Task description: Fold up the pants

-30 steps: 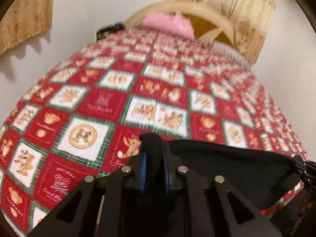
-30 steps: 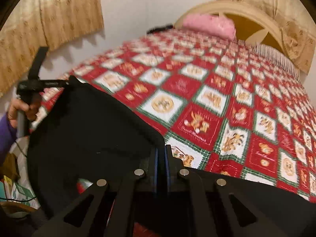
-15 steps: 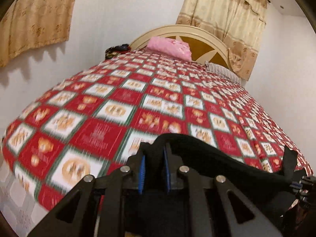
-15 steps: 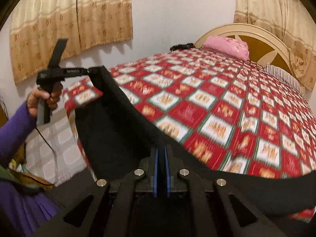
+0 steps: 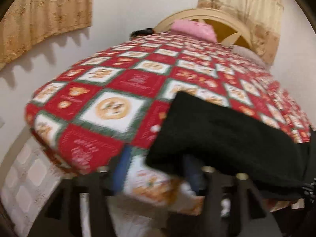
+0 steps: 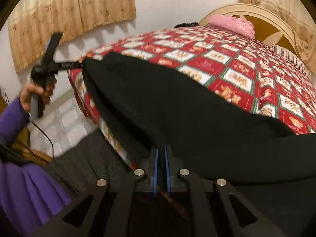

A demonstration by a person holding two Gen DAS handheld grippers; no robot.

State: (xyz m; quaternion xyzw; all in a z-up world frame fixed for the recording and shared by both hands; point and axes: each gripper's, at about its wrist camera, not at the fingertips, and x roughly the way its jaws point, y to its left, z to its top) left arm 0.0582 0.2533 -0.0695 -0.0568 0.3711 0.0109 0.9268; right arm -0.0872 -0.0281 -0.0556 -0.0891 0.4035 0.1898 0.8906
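Observation:
Black pants [image 5: 227,134] lie spread along the near edge of the bed's red patchwork cover [image 5: 110,106], with one end hanging over it. My left gripper [image 5: 156,169] is opening, its blue pads [image 5: 118,169] wide apart. The pants' corner drapes over the right finger and neither pad presses on it. In the right wrist view the pants [image 6: 167,102] run from that left gripper [image 6: 79,65], held by a hand, down to my right gripper [image 6: 161,158]. The right gripper is shut on the pants' near edge.
A pink pillow [image 6: 233,24] and a striped pillow [image 6: 290,57] lie by the cream headboard [image 6: 262,13]. A small dark thing [image 5: 141,32] sits at the bed's far corner. Beige curtains [image 6: 69,15] hang on the wall, with tiled floor [image 5: 25,193] left of the bed. A purple sleeve [image 6: 11,118] is at the left.
Both grippers came back toward the bed's near edge and lower, laying the pants down on the cover. The left jaws went from shut on the cloth to wide apart.

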